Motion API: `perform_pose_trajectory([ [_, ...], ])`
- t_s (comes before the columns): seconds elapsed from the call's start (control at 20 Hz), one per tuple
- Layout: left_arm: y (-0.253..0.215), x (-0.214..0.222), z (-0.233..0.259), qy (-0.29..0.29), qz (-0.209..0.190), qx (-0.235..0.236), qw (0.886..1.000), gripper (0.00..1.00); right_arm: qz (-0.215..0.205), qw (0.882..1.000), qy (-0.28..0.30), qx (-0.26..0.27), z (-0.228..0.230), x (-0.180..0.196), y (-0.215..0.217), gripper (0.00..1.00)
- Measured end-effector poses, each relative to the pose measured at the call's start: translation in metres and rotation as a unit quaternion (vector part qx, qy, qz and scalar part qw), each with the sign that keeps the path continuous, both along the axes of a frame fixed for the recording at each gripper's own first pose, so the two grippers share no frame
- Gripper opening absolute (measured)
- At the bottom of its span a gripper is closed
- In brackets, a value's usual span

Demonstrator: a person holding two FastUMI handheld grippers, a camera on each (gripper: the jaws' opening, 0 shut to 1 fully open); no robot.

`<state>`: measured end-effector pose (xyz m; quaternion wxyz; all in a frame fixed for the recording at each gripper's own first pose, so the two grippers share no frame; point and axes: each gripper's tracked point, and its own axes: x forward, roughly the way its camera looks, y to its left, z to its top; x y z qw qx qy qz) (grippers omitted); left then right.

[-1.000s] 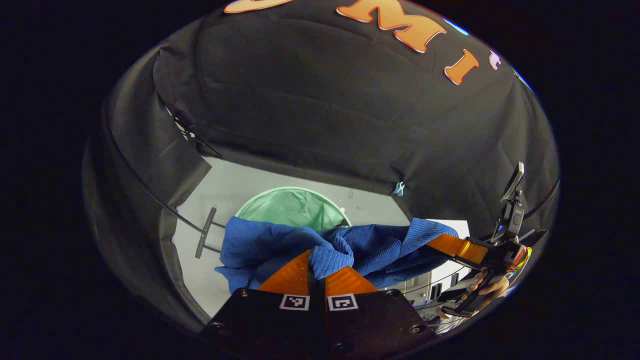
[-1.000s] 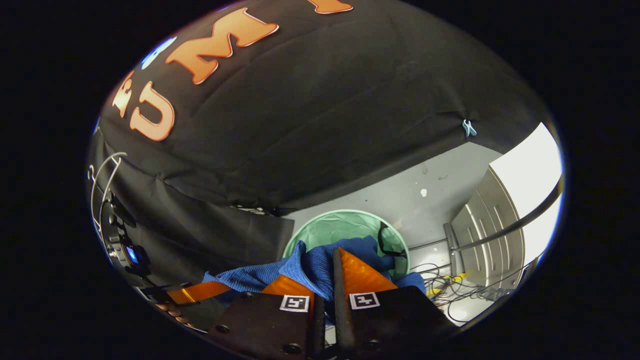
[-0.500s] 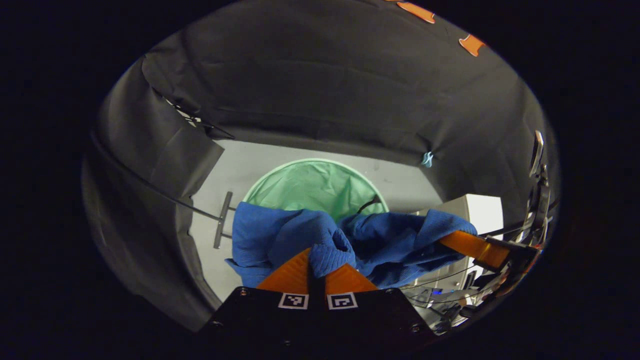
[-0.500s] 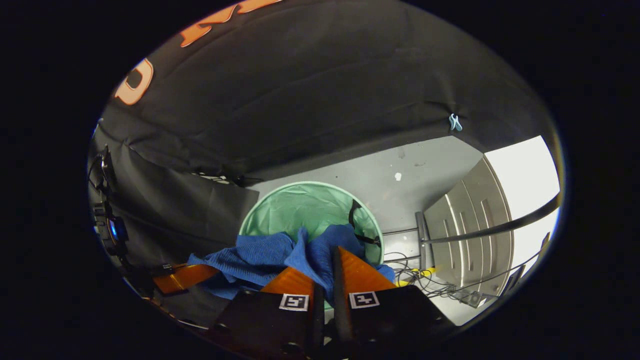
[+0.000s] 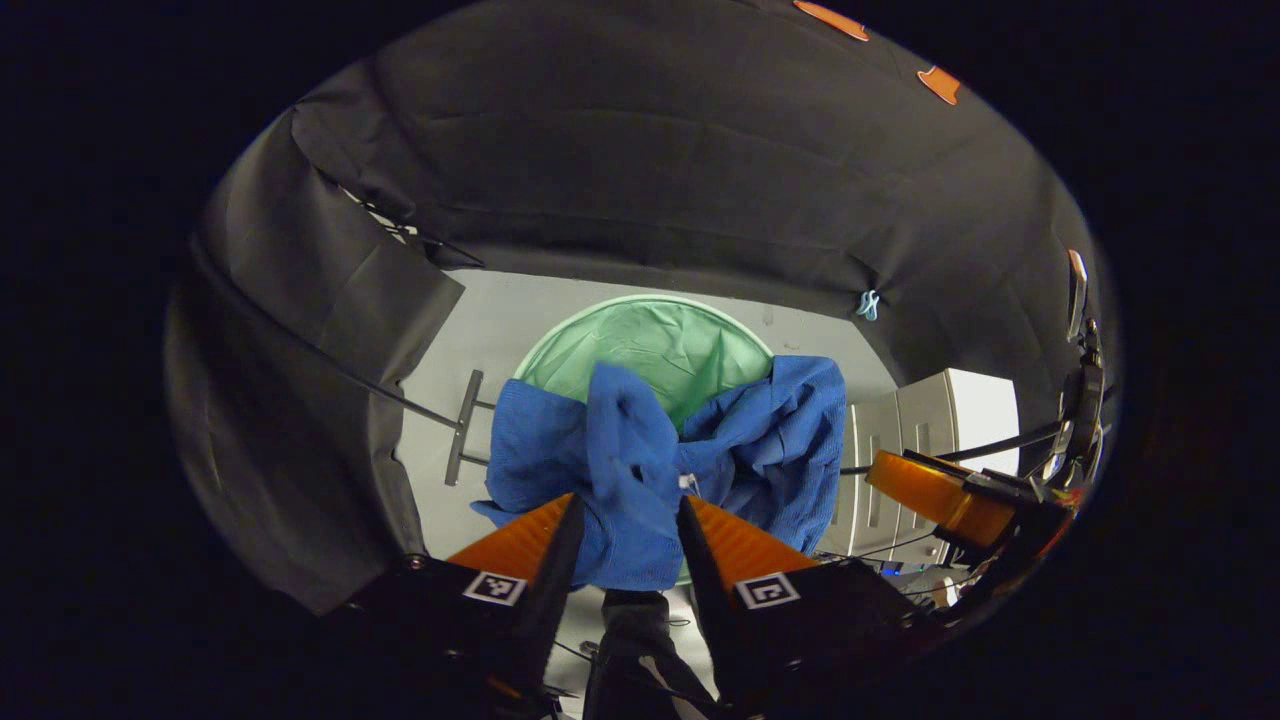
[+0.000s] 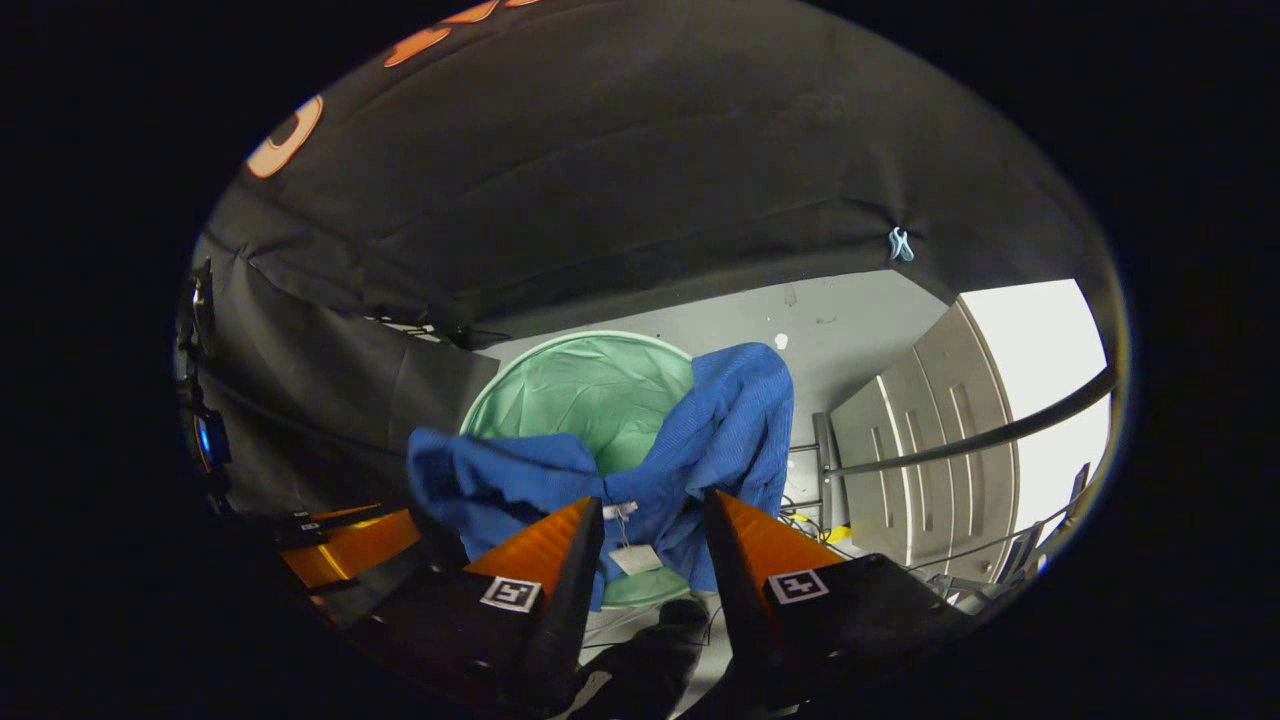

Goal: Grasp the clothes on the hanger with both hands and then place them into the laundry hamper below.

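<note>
Blue clothes (image 5: 660, 460) over green hamper (image 5: 650, 345), beside white cabinet (image 5: 940, 420).

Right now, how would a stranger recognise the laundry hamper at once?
Find the grey floor below the black cloth wall. The laundry hamper stands there, round, pale green and open-topped, with the blue garment above its rim. Unlike the boxy white cabinet beside it, it is soft fabric.
</note>
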<state>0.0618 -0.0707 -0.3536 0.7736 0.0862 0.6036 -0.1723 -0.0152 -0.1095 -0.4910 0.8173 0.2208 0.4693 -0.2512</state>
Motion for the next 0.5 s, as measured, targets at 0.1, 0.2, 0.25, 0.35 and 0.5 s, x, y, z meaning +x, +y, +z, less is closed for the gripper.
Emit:
perform_pose_trajectory([
  [0.1,0.003,-0.001,0.007,-0.009,0.004,0.0,1.0,0.75,0.005,1.0,-0.002,-0.009,0.007,-0.007,0.005,0.76],
  [0.2,0.005,-0.006,0.018,-0.016,0.004,-0.006,1.0,0.82,0.006,1.0,-0.007,-0.019,0.018,-0.011,0.011,0.92],
  [0.25,0.006,-0.006,0.024,-0.02,0.004,-0.007,1.0,0.8,0.006,1.0,-0.012,-0.024,0.022,-0.013,0.013,0.95],
  [0.35,0.009,-0.008,0.035,-0.032,0.001,-0.011,0.999,0.97,0.004,0.999,-0.02,-0.033,0.037,-0.018,0.016,0.99],
  [0.5,0.008,-0.016,0.055,-0.056,-0.004,-0.015,0.998,0.96,0.005,0.998,-0.04,-0.052,0.064,-0.023,0.019,0.99],
])
